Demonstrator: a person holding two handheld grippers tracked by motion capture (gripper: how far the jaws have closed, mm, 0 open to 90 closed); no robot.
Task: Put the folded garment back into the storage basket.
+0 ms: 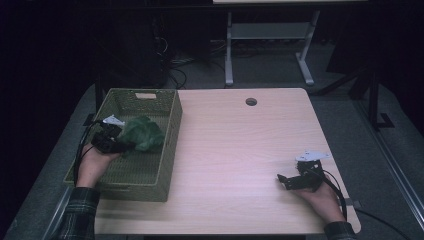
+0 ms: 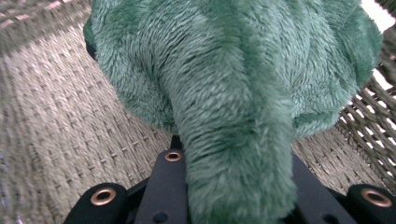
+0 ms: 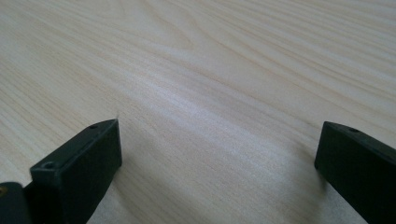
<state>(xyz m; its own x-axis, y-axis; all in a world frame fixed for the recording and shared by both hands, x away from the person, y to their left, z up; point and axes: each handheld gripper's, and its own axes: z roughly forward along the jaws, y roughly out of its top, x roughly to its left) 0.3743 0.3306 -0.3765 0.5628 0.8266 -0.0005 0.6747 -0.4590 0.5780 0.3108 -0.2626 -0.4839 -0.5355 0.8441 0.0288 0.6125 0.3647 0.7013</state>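
You are lowering the green plush toy (image 1: 141, 133), clamped in your left gripper (image 1: 116, 140), into the basket (image 1: 150, 179); next, release it. Your right gripper (image 1: 291, 178) rests wide open and empty.

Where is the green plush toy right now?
In the high view the plush toy is at the table's left, inside the woven basket, held in the left claw. The left gripper view shows it just above the basket floor.

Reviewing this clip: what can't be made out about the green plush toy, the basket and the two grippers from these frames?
- Green plush toy: its shape and face; left gripper view crops it, high view too small.
- Left gripper: its jaw tips, buried in the plush.
- Woven basket: floor under the toy, covered in both views.
- Right gripper: jaws apart over the table; whether they touch it is unclear.
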